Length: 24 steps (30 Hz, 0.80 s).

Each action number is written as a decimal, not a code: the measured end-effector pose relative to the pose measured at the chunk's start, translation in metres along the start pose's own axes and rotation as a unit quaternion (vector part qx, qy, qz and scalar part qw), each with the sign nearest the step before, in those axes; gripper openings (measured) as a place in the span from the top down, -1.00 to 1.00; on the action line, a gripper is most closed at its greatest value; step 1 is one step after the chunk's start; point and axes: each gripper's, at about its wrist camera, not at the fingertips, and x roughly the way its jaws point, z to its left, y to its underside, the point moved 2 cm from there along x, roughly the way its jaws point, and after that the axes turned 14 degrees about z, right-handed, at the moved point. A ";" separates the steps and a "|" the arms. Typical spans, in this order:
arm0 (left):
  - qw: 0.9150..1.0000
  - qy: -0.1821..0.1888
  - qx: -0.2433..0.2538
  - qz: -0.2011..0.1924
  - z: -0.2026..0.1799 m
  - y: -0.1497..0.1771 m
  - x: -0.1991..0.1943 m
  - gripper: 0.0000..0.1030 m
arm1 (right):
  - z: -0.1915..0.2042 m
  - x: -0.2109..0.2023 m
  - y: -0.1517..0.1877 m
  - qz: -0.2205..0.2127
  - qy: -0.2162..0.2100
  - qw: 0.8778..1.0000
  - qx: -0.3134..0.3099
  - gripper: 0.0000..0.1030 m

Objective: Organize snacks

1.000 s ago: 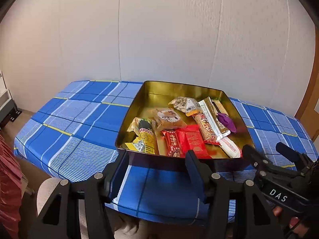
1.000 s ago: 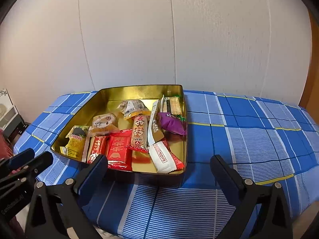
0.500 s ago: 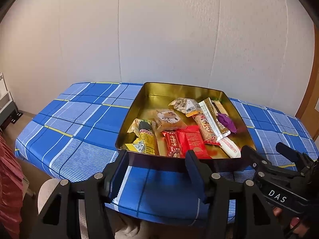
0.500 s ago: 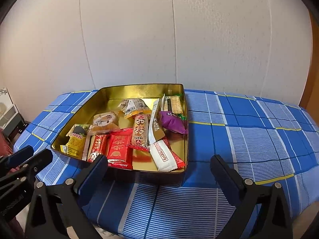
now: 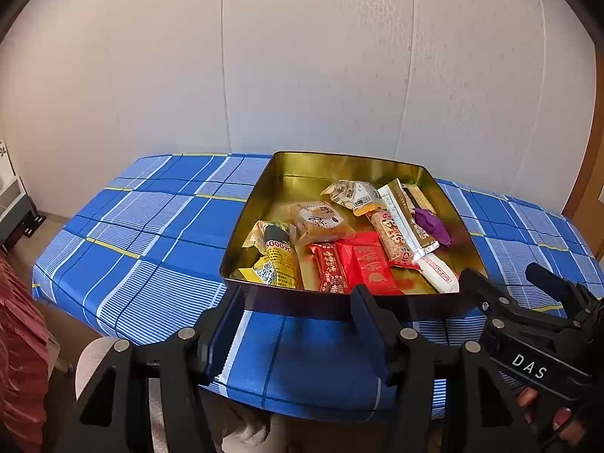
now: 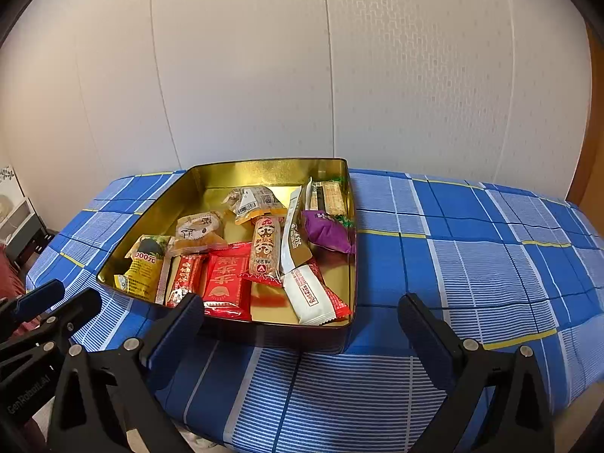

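A gold tin box (image 5: 339, 164) (image 6: 264, 168) stands on a blue plaid cloth and holds several wrapped snacks: a yellow packet (image 5: 277, 260) (image 6: 143, 268), red packets (image 5: 364, 264) (image 6: 222, 275), a white bar (image 5: 438, 273) (image 6: 307, 296), a purple packet (image 5: 432, 222) (image 6: 326, 232). My left gripper (image 5: 296, 302) is open and empty, just in front of the box's near wall. My right gripper (image 6: 298, 317) is open wide and empty, also in front of the near wall. The right gripper shows in the left wrist view (image 5: 528, 317).
The blue plaid table (image 5: 151, 226) (image 6: 472, 256) stands against a white wall. Its near edge is just below both grippers. A red cloth (image 5: 19, 358) hangs at the far left. Shelving (image 6: 19, 219) stands on the floor at left.
Both grippers have drifted slightly closer to the box and a little upward. Their jaws have not changed. The snacks have not moved.
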 end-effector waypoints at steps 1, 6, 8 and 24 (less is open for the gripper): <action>1.000 0.000 0.000 0.001 0.000 0.000 0.000 -0.15 | 0.000 0.000 0.000 0.000 0.000 1.000 0.000 -0.99; 1.000 -0.001 -0.001 0.004 0.001 0.000 0.001 -0.15 | 0.000 -0.002 0.000 -0.003 0.000 1.000 -0.001 -0.99; 1.000 -0.002 0.000 0.006 0.001 0.000 0.002 -0.15 | 0.000 -0.001 0.000 -0.002 0.000 1.000 -0.003 -0.99; 1.000 0.002 0.002 0.022 0.001 0.000 0.006 -0.15 | 0.000 -0.001 0.000 0.000 0.001 1.000 -0.003 -0.99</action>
